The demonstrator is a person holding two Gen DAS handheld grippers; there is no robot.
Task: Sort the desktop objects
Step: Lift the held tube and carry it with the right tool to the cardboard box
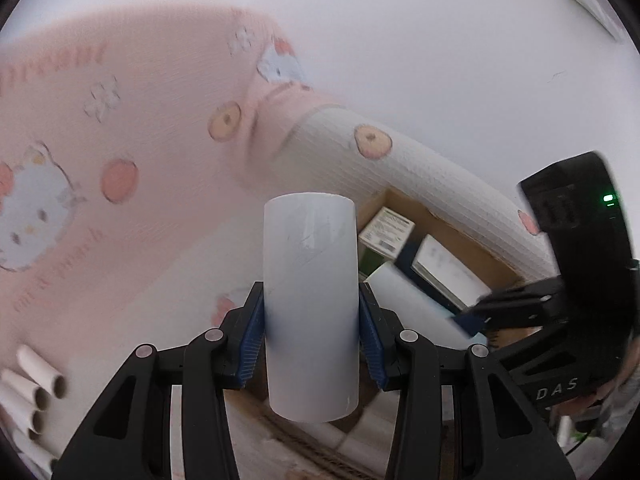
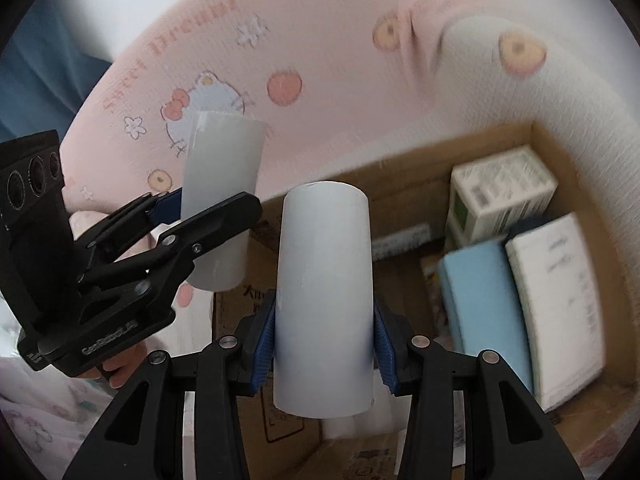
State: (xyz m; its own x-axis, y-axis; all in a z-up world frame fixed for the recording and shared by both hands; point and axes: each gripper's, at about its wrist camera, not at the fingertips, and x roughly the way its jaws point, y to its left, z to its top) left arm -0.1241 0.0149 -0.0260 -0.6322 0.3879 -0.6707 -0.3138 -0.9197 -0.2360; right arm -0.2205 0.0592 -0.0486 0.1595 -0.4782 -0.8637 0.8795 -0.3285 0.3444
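My left gripper is shut on a white cylinder roll, held upright above the edge of a cardboard box. My right gripper is shut on a second white roll, held upright over the same box. In the right wrist view the left gripper and its roll are to the left, over the box's left edge. In the left wrist view the right gripper is at the right, and its roll shows behind my left fingers.
The box holds small white cartons, a light blue pad and a white packet. A pink cartoon-print blanket with a white rolled edge surrounds the box. Several small cardboard tubes lie at lower left.
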